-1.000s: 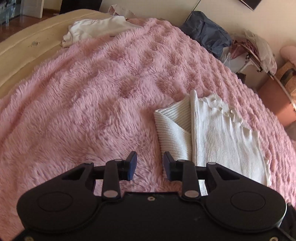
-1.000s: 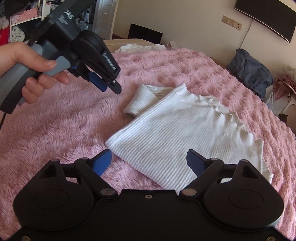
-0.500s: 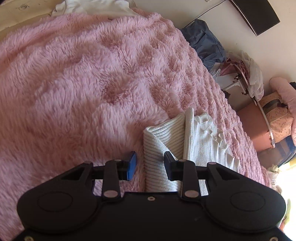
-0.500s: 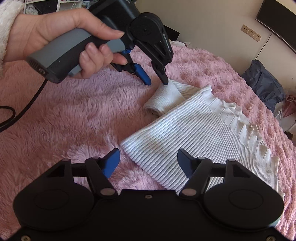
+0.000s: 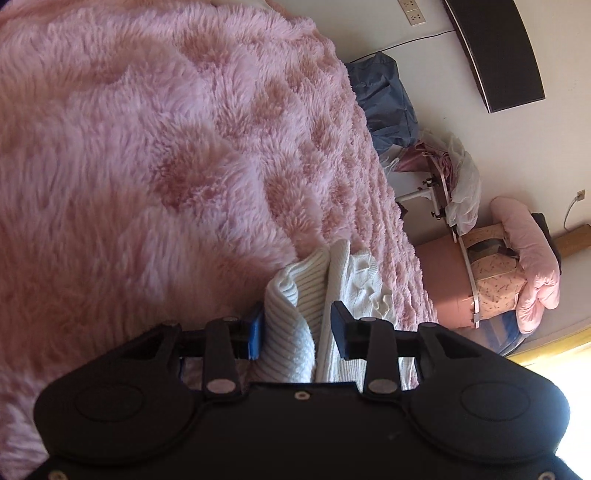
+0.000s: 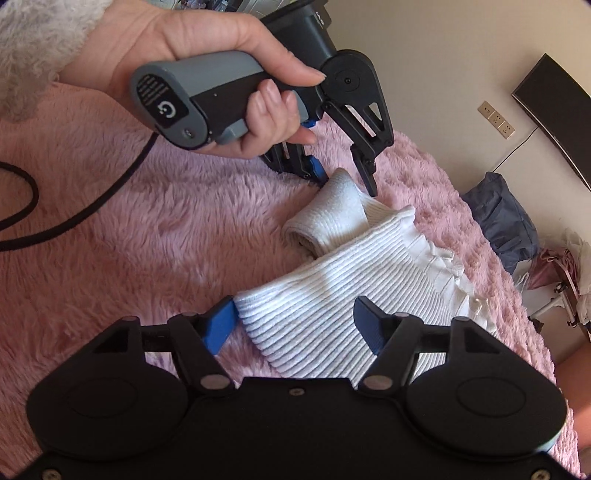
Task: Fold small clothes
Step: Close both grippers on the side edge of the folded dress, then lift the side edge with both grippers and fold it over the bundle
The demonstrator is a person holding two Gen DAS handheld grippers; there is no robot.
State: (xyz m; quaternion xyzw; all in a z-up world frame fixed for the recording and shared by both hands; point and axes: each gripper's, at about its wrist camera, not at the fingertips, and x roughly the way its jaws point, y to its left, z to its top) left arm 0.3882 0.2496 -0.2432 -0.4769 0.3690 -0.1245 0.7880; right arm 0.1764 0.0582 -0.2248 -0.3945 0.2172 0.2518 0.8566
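My left gripper [image 6: 347,184] straddles the rolled sleeve of the white ribbed top [image 6: 343,291] on the pink blanket [image 6: 147,236], jaws spread. My right gripper [image 6: 295,325] straddles its near corner, jaws spread; a blue bag [image 6: 506,221] sits beyond the top.

You are working in a bedroom of a home. The fluffy pink blanket [image 5: 155,155] spread over a bed fills most of your left wrist view, from nine o'clock round to the centre. At one o'clock a dark curved screen [image 5: 495,51] hangs on the pale wall, with wall sockets [image 5: 413,11] at twelve o'clock beside it. Below them, toward two o'clock, a blue bag [image 5: 384,103] slumps against the wall beside the bed. At three o'clock a rack [image 5: 443,195] draped with pink and white clothes stands next to a rolled pink quilt [image 5: 532,266]. In your right wrist view the screen [image 6: 554,110] and sockets [image 6: 496,120] sit at two o'clock.
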